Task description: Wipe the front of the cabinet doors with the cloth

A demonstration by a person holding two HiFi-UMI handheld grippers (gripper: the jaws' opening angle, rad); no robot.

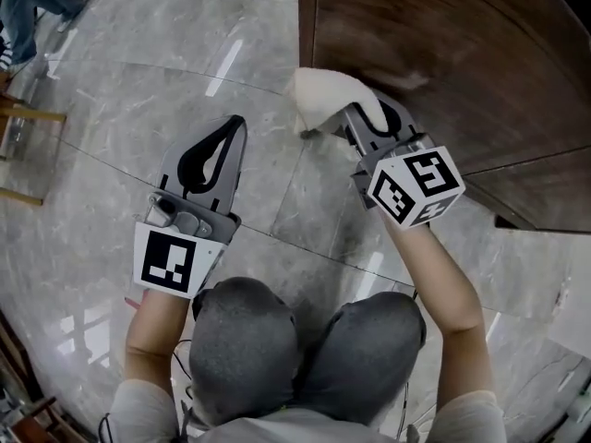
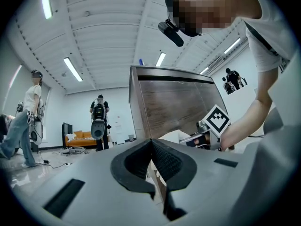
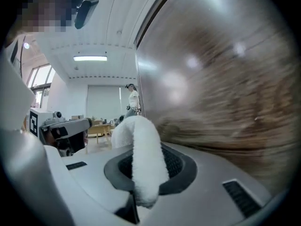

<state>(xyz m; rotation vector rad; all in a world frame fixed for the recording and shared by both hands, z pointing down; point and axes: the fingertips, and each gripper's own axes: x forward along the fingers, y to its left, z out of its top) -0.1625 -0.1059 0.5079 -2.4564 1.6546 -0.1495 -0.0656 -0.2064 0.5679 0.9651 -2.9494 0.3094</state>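
No words, labels, brands or numbers can be read in any view

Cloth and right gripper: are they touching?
Touching. The right gripper view shows the cloth pinched between the shut jaws of the right gripper.

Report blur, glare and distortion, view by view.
Right gripper view: the cabinet door shows streaked, motion-blurred grain and soft glare spots, while the cloth is sharp. Head view: streaks of reflected light glare on the glossy floor. Left gripper view: sharp, but the fisheye lens bends the lines of the ceiling.
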